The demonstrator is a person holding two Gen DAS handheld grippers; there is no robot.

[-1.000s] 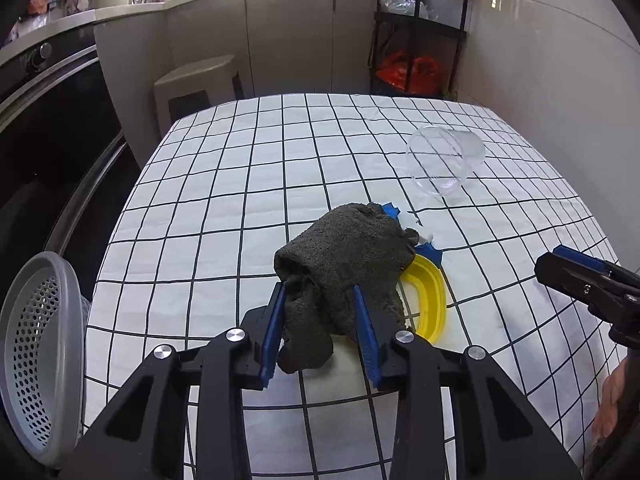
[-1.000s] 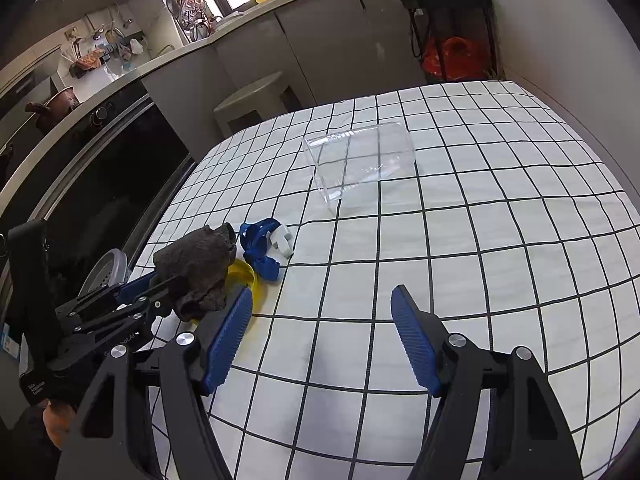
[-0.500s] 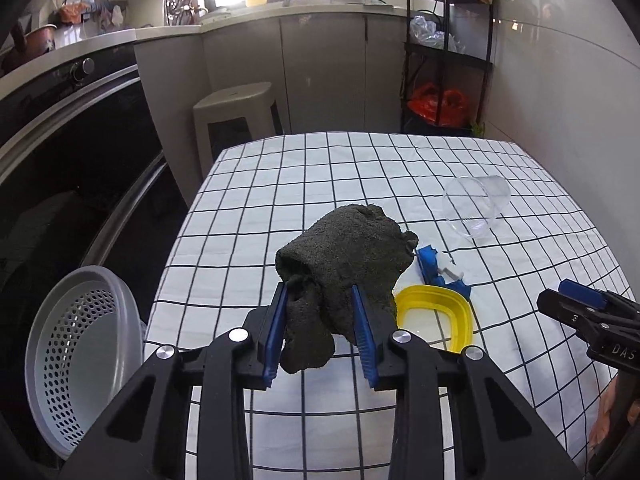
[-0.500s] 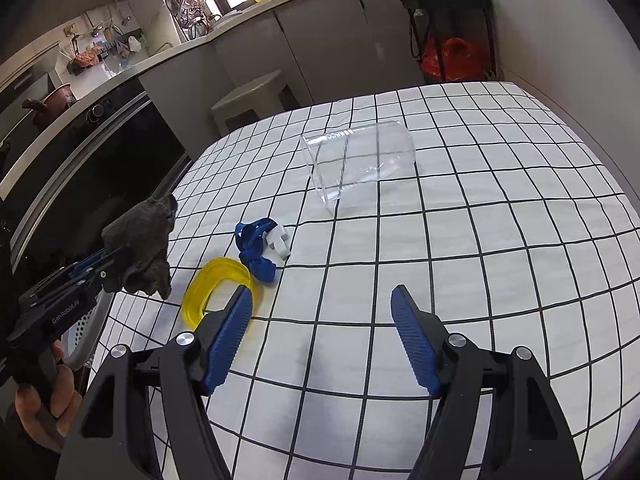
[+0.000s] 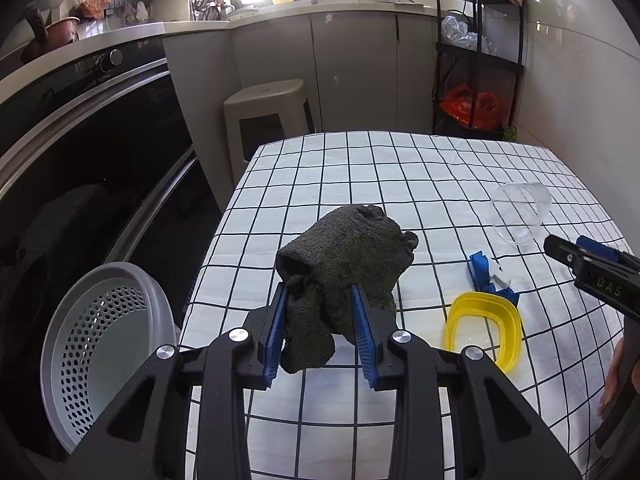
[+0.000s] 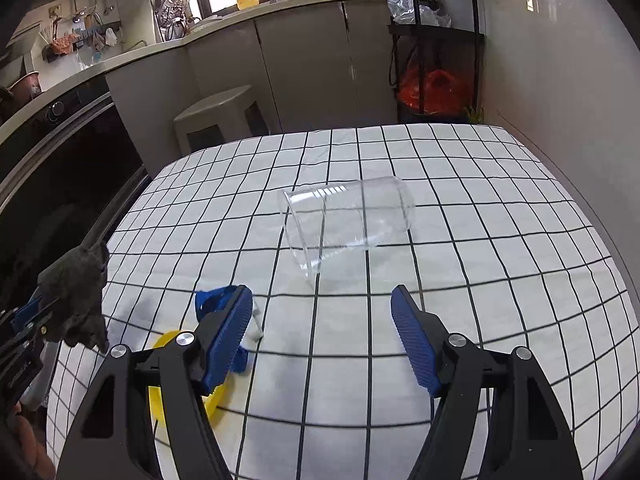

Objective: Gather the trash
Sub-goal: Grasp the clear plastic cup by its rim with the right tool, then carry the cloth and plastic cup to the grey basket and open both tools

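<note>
My left gripper is shut on a dark grey rag, held up above the left edge of the checked tablecloth. The rag also hangs at the left of the right wrist view. A grey perforated basket stands on the floor below, to the left of the table. My right gripper is open over the cloth with nothing between its fingers. Just beyond it a clear plastic cup lies on its side. A blue wrapper and a yellow ring-shaped lid lie on the cloth.
A dark oven front runs along the left. A beige stool stands past the table's far end. A black shelf rack with a red bag stands at the back right by the wall. A hand shows at the right edge.
My left gripper has lifted the rag off the yellow lid and carried it left toward the table's edge, and the basket has come more into view. My right gripper has moved closer to the clear cup.
</note>
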